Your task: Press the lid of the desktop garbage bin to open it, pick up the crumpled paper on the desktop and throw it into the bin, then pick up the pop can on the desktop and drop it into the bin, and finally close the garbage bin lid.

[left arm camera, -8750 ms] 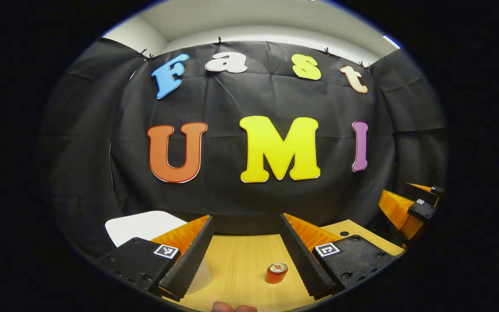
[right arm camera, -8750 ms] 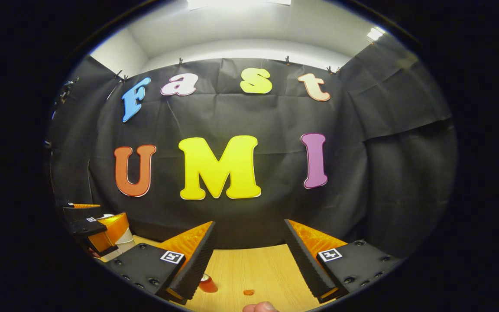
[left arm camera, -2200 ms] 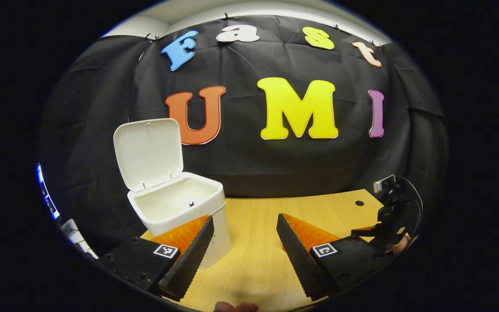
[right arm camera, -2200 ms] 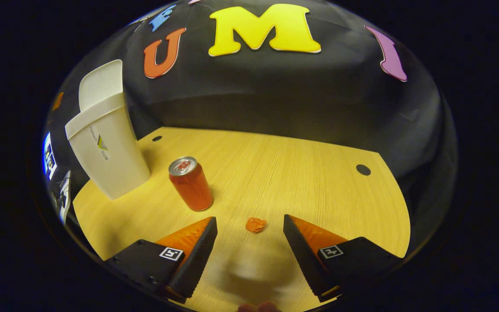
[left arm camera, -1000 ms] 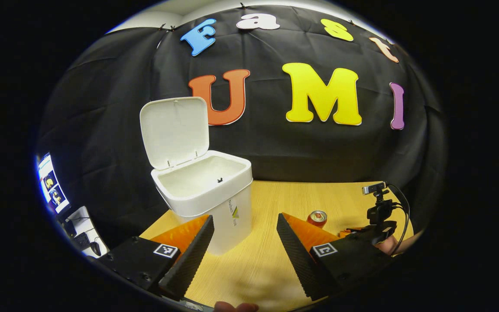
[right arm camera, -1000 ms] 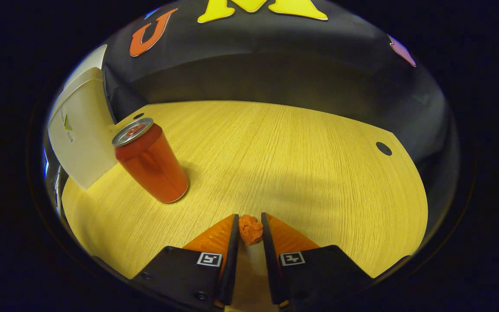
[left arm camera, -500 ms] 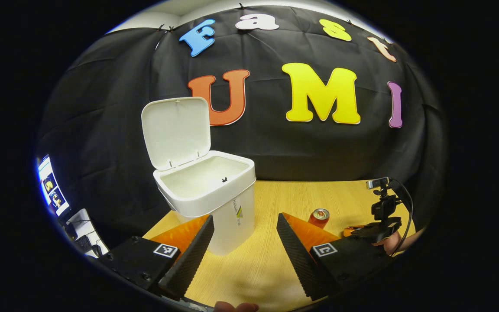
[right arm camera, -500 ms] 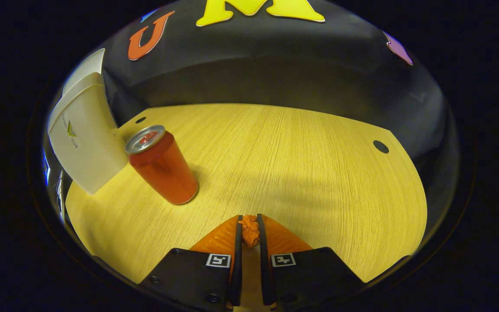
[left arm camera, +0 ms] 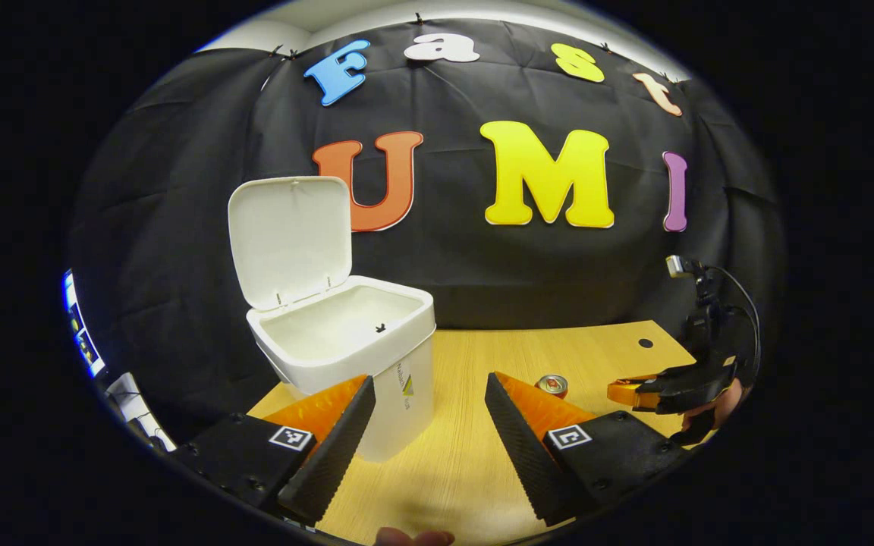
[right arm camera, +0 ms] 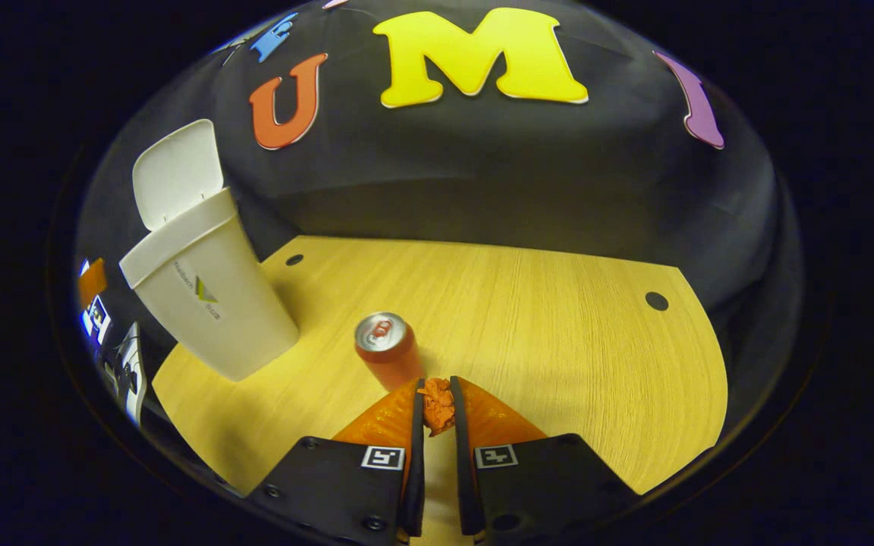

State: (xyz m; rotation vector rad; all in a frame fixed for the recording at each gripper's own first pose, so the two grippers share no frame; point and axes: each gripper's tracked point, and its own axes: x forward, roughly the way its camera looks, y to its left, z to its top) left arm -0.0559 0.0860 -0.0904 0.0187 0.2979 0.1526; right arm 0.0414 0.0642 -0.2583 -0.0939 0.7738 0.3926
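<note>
The white desktop bin stands with its lid raised upright; in the right gripper view the bin sits at the left. My right gripper is shut on the orange crumpled paper, lifted above the table. The red pop can stands upright just ahead of it to the left. In the left gripper view my left gripper hangs open and empty in front of the bin, the can peeks over its right finger, and the right gripper is at the far right.
The wooden table has round cable holes at its back left and right. A hand holds the right gripper, with a small camera and cable above it. A monitor glows past the table's left edge.
The right gripper has risen off the table with the paper pinched, so the can looks smaller and nearer its fingers. The left gripper's view shifted slightly; it stays open.
</note>
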